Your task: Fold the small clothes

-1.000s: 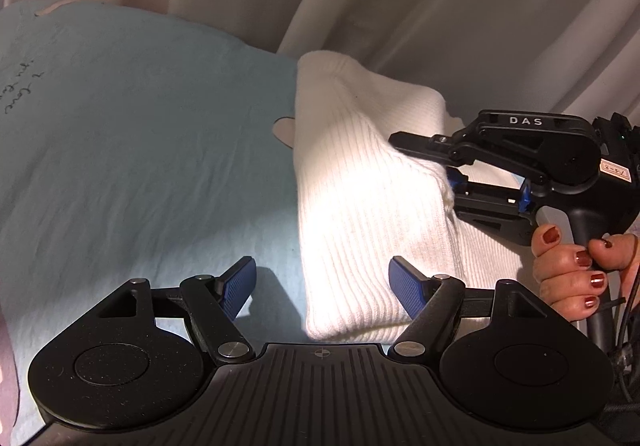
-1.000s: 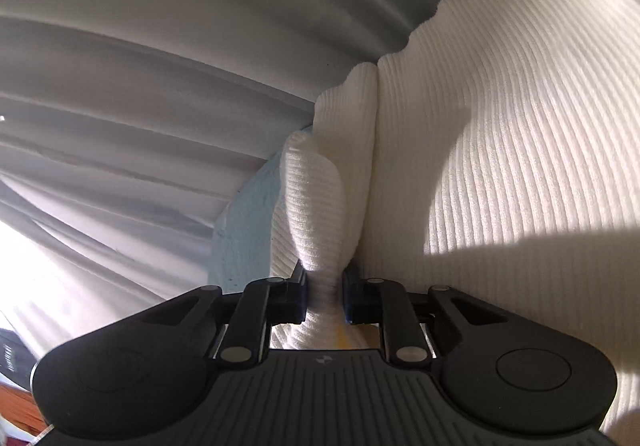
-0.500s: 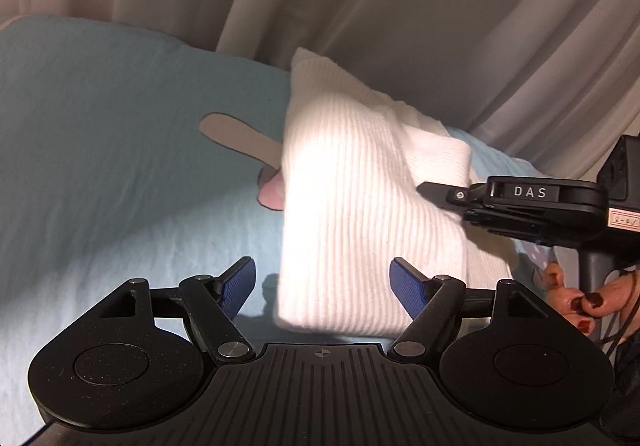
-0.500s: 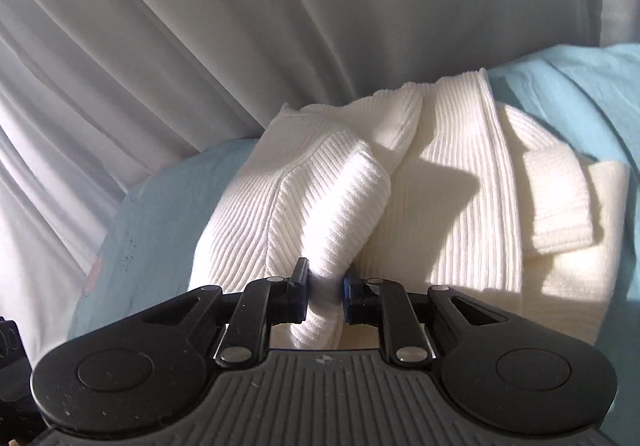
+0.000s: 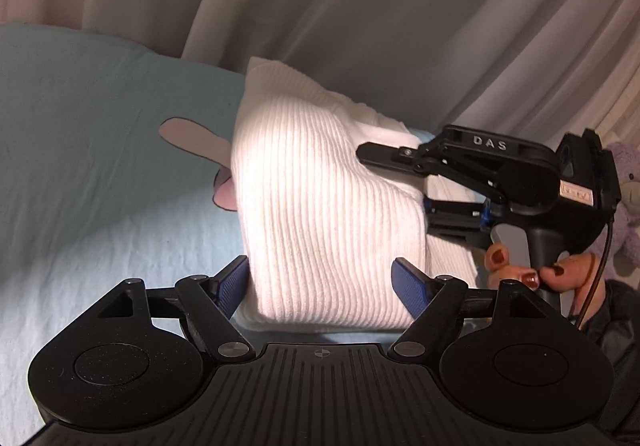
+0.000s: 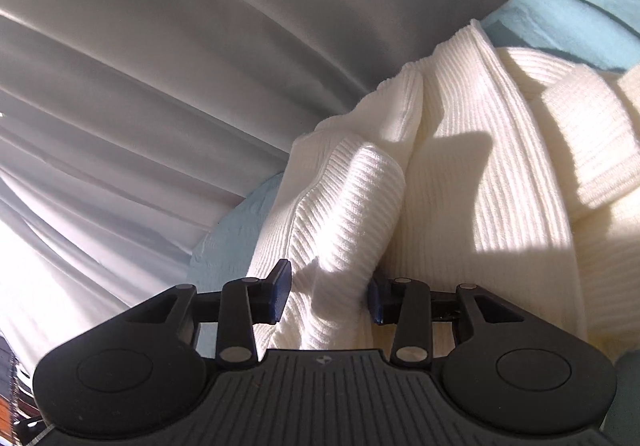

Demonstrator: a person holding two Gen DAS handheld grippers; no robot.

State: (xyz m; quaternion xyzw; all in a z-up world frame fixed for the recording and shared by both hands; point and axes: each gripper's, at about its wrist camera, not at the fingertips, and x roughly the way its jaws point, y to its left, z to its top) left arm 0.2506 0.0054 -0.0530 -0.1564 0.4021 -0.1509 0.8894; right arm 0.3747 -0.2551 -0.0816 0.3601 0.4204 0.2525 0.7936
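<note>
1. A white ribbed sweater [image 5: 320, 214] lies folded on a light blue sheet [image 5: 100, 166], close to a pale curtain [image 5: 400, 6] at the far side.
2. The left claw [image 5: 320, 286] is wide. The near end of the sweater sits between its blue pads, and I cannot tell if they touch it.
3. The right claw [image 6: 330, 294] is at the right side of the sweater. Its jaws have just been opening, and a fold of the sweater is between them, but the pads no longer squeeze it.
4. A hand [image 5: 532, 278] with dark red nails holds the right claw's handle.
5. A purple soft toy [image 5: 628, 198] sits at the far right.
</note>
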